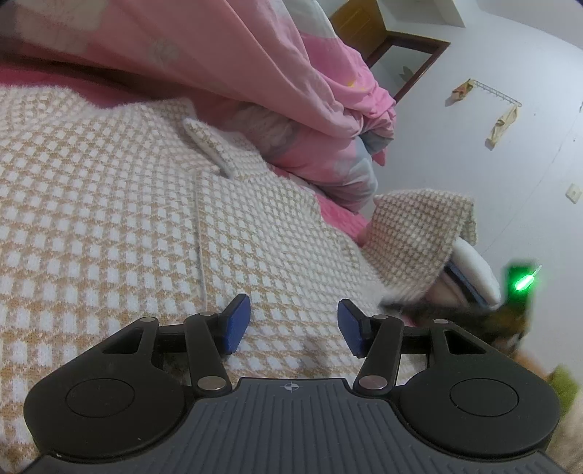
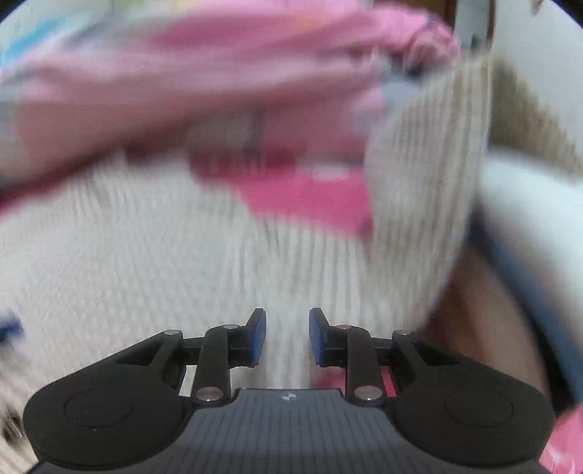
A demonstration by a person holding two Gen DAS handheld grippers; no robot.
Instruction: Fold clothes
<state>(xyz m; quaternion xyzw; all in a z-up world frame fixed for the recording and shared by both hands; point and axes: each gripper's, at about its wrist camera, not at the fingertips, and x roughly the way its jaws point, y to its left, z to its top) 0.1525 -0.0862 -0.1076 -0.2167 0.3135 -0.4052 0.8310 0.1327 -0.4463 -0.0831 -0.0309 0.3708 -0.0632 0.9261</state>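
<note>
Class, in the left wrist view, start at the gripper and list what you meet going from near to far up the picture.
Left gripper → checked knit garment → pink quilt → wooden cabinet.

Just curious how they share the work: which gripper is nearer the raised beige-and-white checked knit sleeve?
Right, it seems. The right gripper has the sleeve looming close ahead to its right; the left gripper sees it farther off to its right.

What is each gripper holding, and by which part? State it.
Nothing is held. The left gripper stands open above the beige-and-white checked knitted sweater; the right gripper is open too.
</note>
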